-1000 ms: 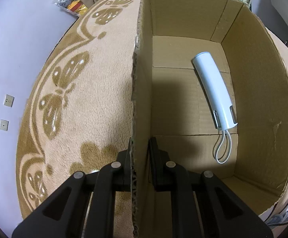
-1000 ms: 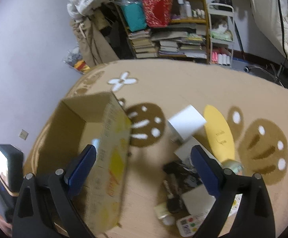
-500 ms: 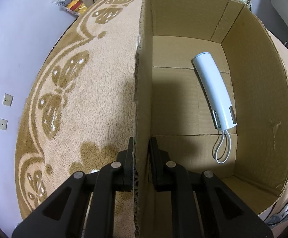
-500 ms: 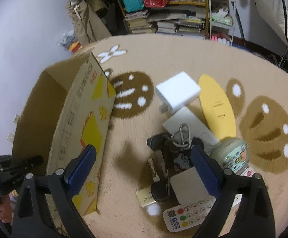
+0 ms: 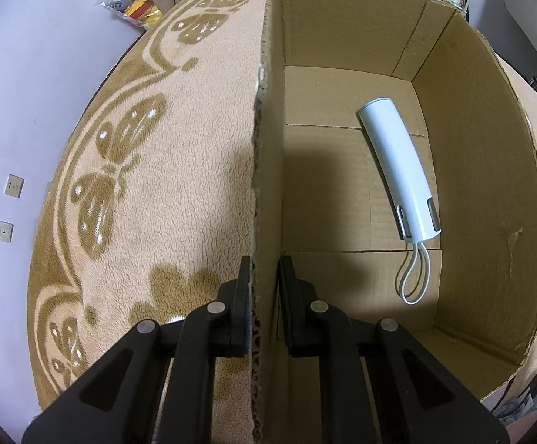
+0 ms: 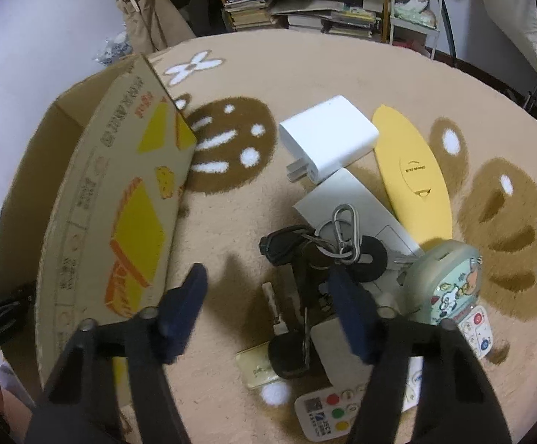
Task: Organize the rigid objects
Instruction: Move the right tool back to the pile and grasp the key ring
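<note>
Keys (image 6: 316,248) lay amid clutter on carpet (image 6: 305,74). Left tool (image 5: 263,281) clamped box wall (image 5: 264,185); right tool (image 6: 268,296) hung parted, empty.

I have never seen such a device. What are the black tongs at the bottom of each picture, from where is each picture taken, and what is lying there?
The tongs are handheld grippers, one in each of a person's hands; no robot arm is involved. Each carries a camera looking along its fingers. The left gripper is shut on the wall of a cardboard box standing on a patterned rug. Inside lies one pale blue device with a cord loop. The right gripper is open above a pile on the rug: a bunch of keys, a white charger, a yellow case and a remote control.
</note>
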Demonstrator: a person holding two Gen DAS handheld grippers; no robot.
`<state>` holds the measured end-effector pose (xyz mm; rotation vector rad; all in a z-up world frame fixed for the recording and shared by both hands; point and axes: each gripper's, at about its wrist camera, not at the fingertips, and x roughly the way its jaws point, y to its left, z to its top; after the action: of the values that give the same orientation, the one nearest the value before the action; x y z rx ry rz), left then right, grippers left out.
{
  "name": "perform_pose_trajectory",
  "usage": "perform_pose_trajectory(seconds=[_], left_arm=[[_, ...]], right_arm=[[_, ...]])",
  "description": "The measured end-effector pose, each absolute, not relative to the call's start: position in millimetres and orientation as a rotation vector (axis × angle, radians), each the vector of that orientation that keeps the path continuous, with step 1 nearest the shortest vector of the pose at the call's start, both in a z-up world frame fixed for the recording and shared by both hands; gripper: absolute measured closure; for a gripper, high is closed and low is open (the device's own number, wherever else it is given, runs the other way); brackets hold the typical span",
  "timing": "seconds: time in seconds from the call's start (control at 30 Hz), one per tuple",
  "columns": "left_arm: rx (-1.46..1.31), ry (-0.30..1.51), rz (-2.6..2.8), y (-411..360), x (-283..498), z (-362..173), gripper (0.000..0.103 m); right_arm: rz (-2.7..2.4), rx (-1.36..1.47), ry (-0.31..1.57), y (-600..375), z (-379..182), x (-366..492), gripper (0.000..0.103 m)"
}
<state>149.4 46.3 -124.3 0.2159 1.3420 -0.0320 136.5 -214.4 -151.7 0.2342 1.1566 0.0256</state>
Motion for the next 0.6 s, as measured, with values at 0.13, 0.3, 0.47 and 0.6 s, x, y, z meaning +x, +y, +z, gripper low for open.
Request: perform_pose_trajectory(seconds=[0.13, 0.3, 0.47, 0.6], left_arm=[[0.215, 1.342, -0.033, 47, 149, -124, 0.09], [0.216, 1.343, -0.033, 46, 149, -124, 0.09], [0.21, 1.344, -0.035, 47, 149, -124, 0.09], [0.211, 1.344, -0.036, 47, 150, -124, 0.09]], right_arm=[[0.008, 0.264, 1.191, -219, -162, 141, 0.052], [-0.01, 0.238, 1.199, -223, -169, 143, 0.075], [-0.009, 0.233, 1.187, -228, -168, 137, 0.094], [-0.028, 0.223, 1.155, -230, -165, 131, 0.096]])
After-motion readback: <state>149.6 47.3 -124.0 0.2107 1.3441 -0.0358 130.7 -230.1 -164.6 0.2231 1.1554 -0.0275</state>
